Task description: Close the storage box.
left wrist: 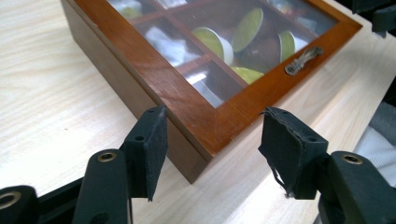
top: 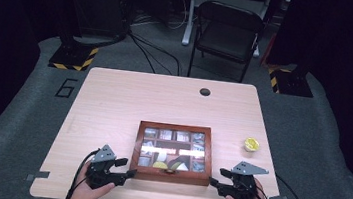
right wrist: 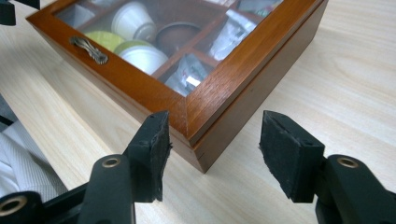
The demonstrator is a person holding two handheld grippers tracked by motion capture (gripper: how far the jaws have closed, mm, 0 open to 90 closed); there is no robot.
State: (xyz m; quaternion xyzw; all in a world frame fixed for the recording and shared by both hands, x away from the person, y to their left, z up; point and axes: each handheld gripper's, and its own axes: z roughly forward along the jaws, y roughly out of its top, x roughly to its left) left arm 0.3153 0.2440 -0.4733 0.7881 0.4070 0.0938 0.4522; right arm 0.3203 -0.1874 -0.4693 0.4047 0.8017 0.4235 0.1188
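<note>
A shut wooden box with a glass lid stands at the table's near middle; capsules and sachets lie in its compartments. A metal handle sits on its front rim. My left gripper is at the box's near left corner, open. In the left gripper view that corner of the box lies between the pads of the left gripper, untouched by the right pad. My right gripper stands open at the near right corner. That corner of the box pokes between the pads of the right gripper.
A small yellow-topped capsule sits on the table right of the box. A black round hole cover lies near the far edge. Beyond the table stands a dark folding chair. A person's hands hold both grippers at the near edge.
</note>
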